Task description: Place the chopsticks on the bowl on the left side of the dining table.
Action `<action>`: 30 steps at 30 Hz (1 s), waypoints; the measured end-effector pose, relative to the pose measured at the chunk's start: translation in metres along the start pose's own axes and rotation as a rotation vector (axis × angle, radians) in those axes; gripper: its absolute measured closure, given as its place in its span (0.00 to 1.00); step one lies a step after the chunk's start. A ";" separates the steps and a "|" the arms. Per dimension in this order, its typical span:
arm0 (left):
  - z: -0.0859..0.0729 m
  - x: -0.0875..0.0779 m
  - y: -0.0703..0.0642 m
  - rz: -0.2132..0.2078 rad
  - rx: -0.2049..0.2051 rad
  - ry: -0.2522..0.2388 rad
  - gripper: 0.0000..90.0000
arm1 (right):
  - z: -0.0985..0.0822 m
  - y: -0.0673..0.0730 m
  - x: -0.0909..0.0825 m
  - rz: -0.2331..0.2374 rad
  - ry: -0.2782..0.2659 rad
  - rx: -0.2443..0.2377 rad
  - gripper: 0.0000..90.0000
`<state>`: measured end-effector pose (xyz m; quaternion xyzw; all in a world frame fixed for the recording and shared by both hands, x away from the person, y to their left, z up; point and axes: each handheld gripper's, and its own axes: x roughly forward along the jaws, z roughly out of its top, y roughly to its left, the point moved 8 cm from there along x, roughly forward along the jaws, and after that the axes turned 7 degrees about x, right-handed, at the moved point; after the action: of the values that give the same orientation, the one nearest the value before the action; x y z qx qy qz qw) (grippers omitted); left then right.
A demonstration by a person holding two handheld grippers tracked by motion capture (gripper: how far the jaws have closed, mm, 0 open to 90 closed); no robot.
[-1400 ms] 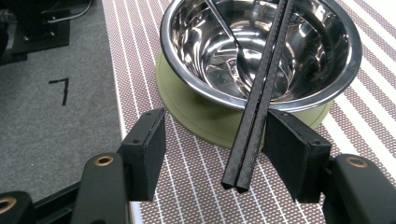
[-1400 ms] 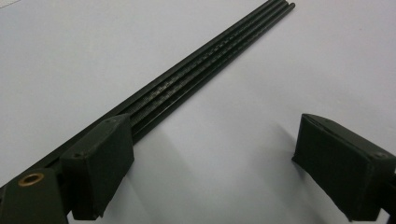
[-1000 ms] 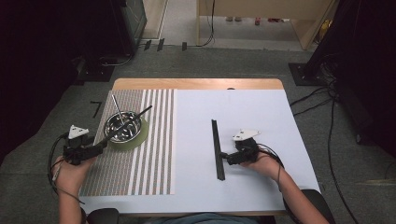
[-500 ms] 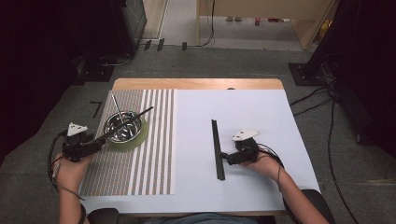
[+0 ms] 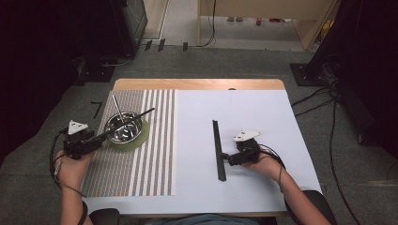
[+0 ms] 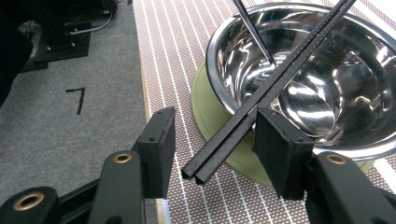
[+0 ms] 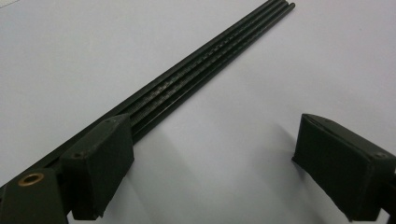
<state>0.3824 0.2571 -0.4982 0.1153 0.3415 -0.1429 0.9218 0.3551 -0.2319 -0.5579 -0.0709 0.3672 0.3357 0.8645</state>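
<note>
Left gripper [image 6: 210, 140] gapes wide around a black ridged rod [image 6: 275, 84] propped across the shiny steel bowl [image 5: 124, 127] near the table's left edge; right gripper [image 7: 224, 163] wide beside black rods [image 5: 218, 150] mid-table.

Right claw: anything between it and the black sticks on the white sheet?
Nothing visible. The right claw is open, and the black sticks lie on the bare white sheet against one jaw, outside the gap between the jaws.
</note>
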 end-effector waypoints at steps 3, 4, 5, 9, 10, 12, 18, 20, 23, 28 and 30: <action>0.001 0.001 0.001 0.002 0.001 -0.002 0.55 | 0.000 0.000 0.000 0.000 0.000 0.000 0.13; 0.001 0.001 0.002 0.004 0.002 -0.003 0.55 | 0.000 0.000 0.000 0.000 0.000 0.000 0.13; 0.001 0.001 0.002 0.004 0.000 -0.002 0.55 | 0.000 0.000 0.000 0.000 0.000 0.000 0.13; 0.001 0.001 0.002 0.000 -0.005 -0.001 0.54 | 0.000 0.000 0.000 0.000 0.000 0.000 0.13; 0.001 0.001 0.002 -0.001 -0.005 0.001 0.53 | 0.000 0.000 0.000 0.000 0.000 0.000 0.13; 0.001 -0.001 0.002 -0.001 -0.003 0.006 0.52 | 0.000 0.000 0.000 0.000 0.000 0.000 0.13; 0.008 -0.012 0.006 0.010 -0.018 -0.010 0.52 | 0.000 0.000 0.000 0.000 -0.001 -0.001 0.13; 0.011 -0.014 0.005 0.004 -0.026 -0.014 0.53 | 0.000 0.000 0.000 0.000 -0.001 -0.001 0.13; 0.015 -0.014 0.001 -0.017 -0.040 -0.013 0.57 | 0.000 0.000 0.000 0.000 -0.001 -0.002 0.13; 0.022 -0.012 -0.005 -0.048 -0.068 -0.017 0.62 | 0.000 0.000 0.000 0.000 -0.001 -0.001 0.13; 0.025 -0.012 -0.006 -0.052 -0.077 -0.021 0.62 | 0.000 0.000 0.000 0.000 -0.001 -0.002 0.13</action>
<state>0.3865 0.2463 -0.4728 0.0693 0.3398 -0.1547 0.9251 0.3552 -0.2320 -0.5579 -0.0714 0.3665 0.3360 0.8647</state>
